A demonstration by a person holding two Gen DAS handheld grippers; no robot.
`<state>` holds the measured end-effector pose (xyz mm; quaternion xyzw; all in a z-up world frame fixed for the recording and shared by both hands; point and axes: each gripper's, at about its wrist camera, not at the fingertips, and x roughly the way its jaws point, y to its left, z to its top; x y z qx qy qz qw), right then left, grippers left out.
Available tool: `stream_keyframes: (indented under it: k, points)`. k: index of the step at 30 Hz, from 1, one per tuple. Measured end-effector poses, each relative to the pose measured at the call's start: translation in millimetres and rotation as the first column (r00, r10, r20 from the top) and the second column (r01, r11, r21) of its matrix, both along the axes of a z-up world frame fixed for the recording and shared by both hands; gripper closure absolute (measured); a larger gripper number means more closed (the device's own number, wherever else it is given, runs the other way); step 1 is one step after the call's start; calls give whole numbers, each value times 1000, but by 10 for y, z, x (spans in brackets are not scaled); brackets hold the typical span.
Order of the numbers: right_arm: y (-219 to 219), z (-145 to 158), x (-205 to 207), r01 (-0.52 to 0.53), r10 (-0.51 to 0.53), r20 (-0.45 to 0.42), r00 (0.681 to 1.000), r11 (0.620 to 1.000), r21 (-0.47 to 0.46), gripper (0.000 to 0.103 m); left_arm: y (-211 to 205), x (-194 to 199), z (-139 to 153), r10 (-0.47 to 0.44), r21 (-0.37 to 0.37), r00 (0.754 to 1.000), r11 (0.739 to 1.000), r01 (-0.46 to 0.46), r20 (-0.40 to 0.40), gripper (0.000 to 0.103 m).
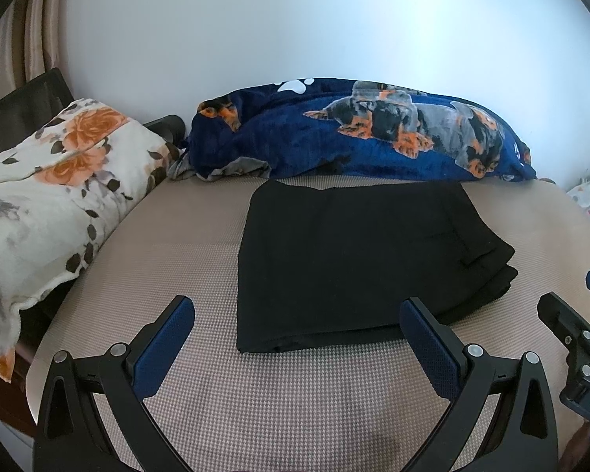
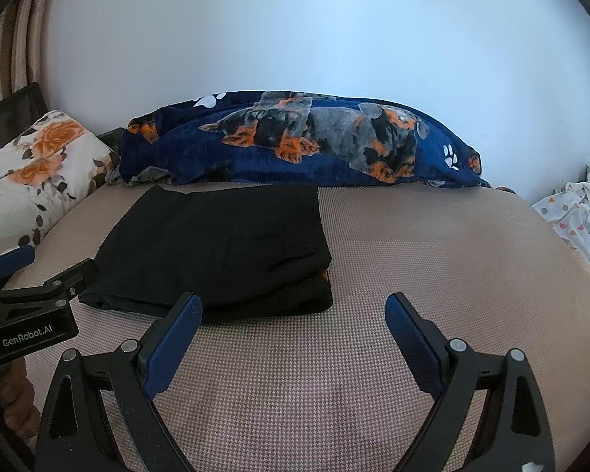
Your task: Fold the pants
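Black pants [image 1: 350,259] lying folded on the beige mattress [image 1: 185,259], left gripper [image 1: 297,316] and right gripper [image 2: 293,310] both hovering spread wide, grasping nothing, dog-print blanket [image 1: 354,133] resting behind

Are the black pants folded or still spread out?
Folded: the black pants lie as a compact rectangle, stacked layers showing at one edge.

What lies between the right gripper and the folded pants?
Only bare beige mattress separates the open right gripper from the black pants, seen in the right wrist view.
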<state>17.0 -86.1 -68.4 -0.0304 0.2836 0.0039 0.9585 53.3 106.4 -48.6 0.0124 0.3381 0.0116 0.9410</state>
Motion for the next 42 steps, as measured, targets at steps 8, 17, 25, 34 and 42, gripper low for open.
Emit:
stream_keyframes:
  k: [8,17,25,34,42]
  points:
    - [-1,5,20,-2,2,0,1000,1000,-1,10,2,14,-3,1,3,1000,1000,-1,-1,0]
    - [10,-18,21,-1,1,0,1000,1000,-1,10,9,39,-12,-1,-1,1000,1000,1,-2,0]
    - [28,-53,46,-7,7,-9,1000,1000,-3,10,26,68,-68,-3,4,1000,1000,3,-12,0]
    - [58,-58,163,-23,23,-22,1000,1000,-7,10,53,205,-48,-12,-5,1000,1000,12,3,0]
    - [84,-79,287,-31,31,-31,999,999,-12,10,23,237,-25,-16,-3,999,1000,16,36,0]
